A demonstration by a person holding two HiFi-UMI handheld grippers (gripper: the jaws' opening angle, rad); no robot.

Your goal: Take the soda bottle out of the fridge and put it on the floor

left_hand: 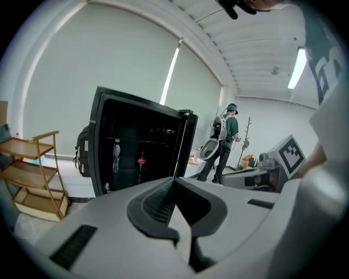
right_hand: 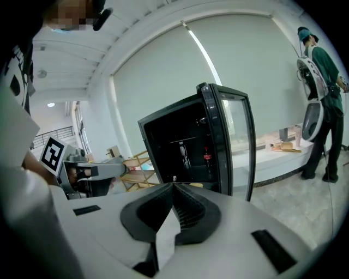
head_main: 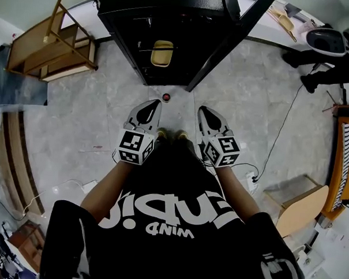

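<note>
Hanging before the person, the left gripper [head_main: 155, 104] and right gripper [head_main: 202, 110] are both pinching shut on nothing. The soda bottle [head_main: 166, 97] is apparently standing on the floor [head_main: 251, 99] just before the open fridge [head_main: 124, 41], so stepping back without nudging it is looking wisest.

The grey tiled floor [head_main: 245, 104] bears the open fridge [head_main: 128, 12], a red-topped bottle [head_main: 166, 97] and a wooden rack [head_main: 51, 44].

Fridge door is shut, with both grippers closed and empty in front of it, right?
No. The fridge door stands open, as the right gripper view shows; the left gripper and right gripper are closed and empty in front of it.
</note>
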